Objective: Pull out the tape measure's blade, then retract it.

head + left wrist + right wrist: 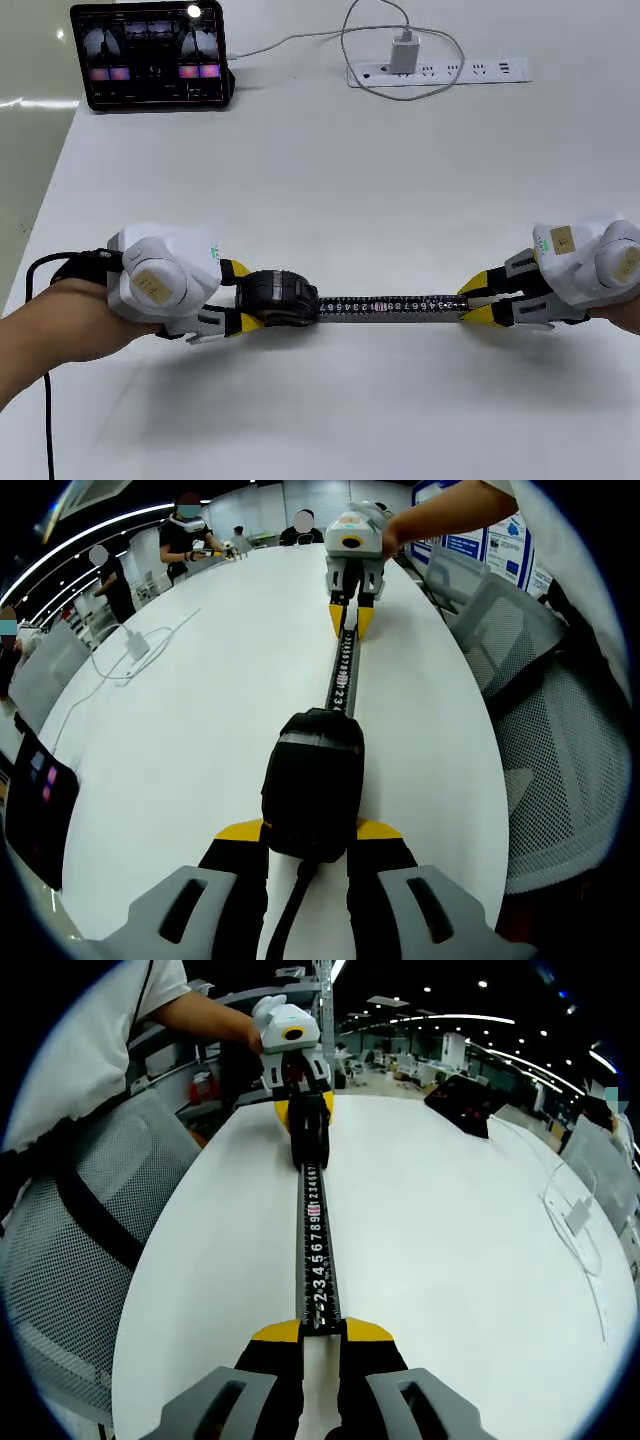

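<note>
Since the blade (390, 305) runs straight between my two grippers, the relation that matters is its long axis. It lies flat along the table (350, 150), left to right across the head view, from the tape measure case (278, 297) to the blade's free end.

My left gripper (240, 296) has its jaws clamped on the case, one yellow tip on each side. The case sits on the table just ahead of the gripper body. My right gripper (478, 298) has its jaws closed on the blade's tip end. In the right gripper view the printed numbers start right at the yellow tips and run away toward the case.

The two grippers are well apart and face each other along the blade. The blade looks flat, printed face up, with no visible twist or buckle.

My read: the pull-out is done or near done, since a fair stretch of blade is showing, and the retract comes next. For that the right gripper is the one to travel, straight along the blade axis toward the case, while the left holds the case in place. Sideways drift off that axis could kink the blade. I can't tell if a lock on the case is engaged.
</note>
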